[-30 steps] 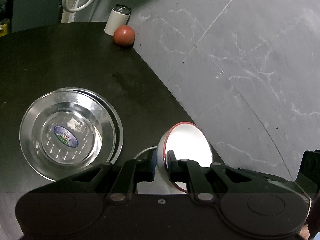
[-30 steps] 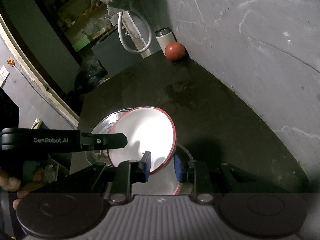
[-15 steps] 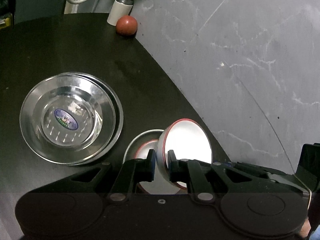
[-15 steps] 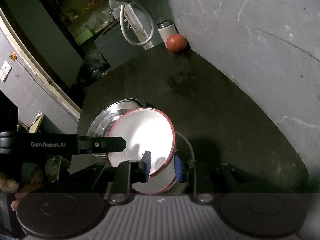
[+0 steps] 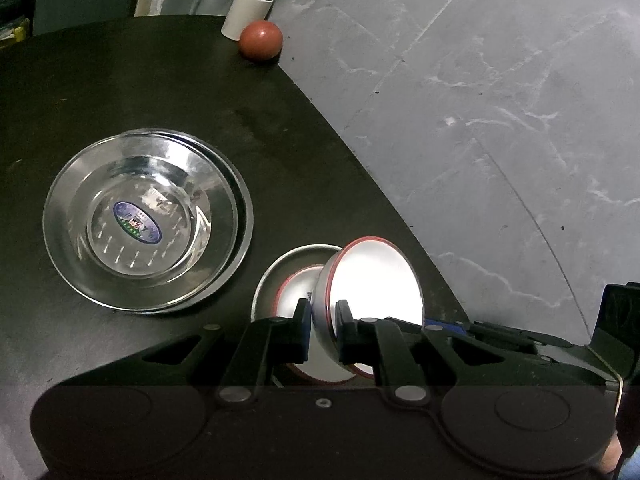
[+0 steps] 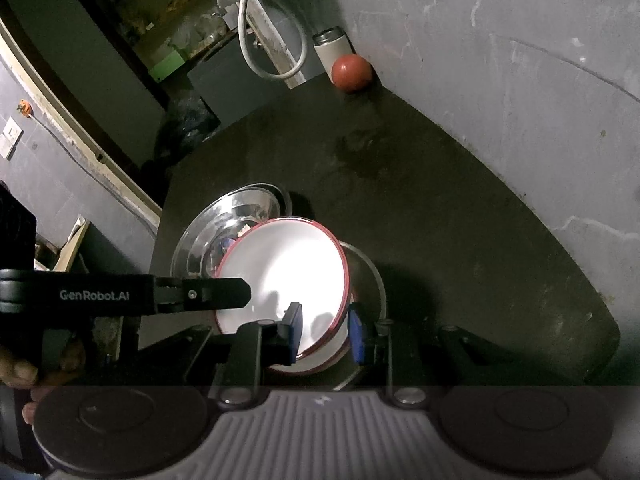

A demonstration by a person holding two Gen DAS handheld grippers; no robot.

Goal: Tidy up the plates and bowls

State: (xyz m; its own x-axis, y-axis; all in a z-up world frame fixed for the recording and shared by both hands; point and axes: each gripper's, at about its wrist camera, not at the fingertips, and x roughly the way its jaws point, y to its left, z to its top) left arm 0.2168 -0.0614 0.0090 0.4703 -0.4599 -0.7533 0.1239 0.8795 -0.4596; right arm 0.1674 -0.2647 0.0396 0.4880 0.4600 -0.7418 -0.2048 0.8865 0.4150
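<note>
1. The left hand-held gripper point(image 5: 323, 320) is pinching the rim of a white bowl with a red rim point(image 5: 374, 280), its 2 fingers nearly closed with 1 on the outside wall and 1 inside.
2. The right hand-held gripper point(image 6: 326, 330) is clamping the same white bowl point(image 6: 288, 272) at another part of its rim, its blue pads narrowly apart with the bowl wall between them.
3. In the right wrist view the left hand-held gripper is reaching in from the left edge, with part of the hand point(image 6: 24, 368) that carries it showing below it.
4. The bowl is sitting tilted rather than level: in the left wrist view its mouth is facing up and toward the grey wall point(image 5: 500, 100), so its axis is leaning well off upright.
5. It is hanging just above a second red-rimmed bowl point(image 5: 296, 296), which is resting inside a small steel plate point(image 5: 276, 268) near the bench point(image 5: 140, 100) edge.
6. Just beside that plate, 2 nested steel dishes point(image 5: 140, 216) are lying flat, mouths up, with an oval sticker in the inner 1.
7. Well apart, at the far corner of the bench, a red ball point(image 5: 261, 44) is touching a white canister point(image 5: 248, 14) against the wall.
</note>
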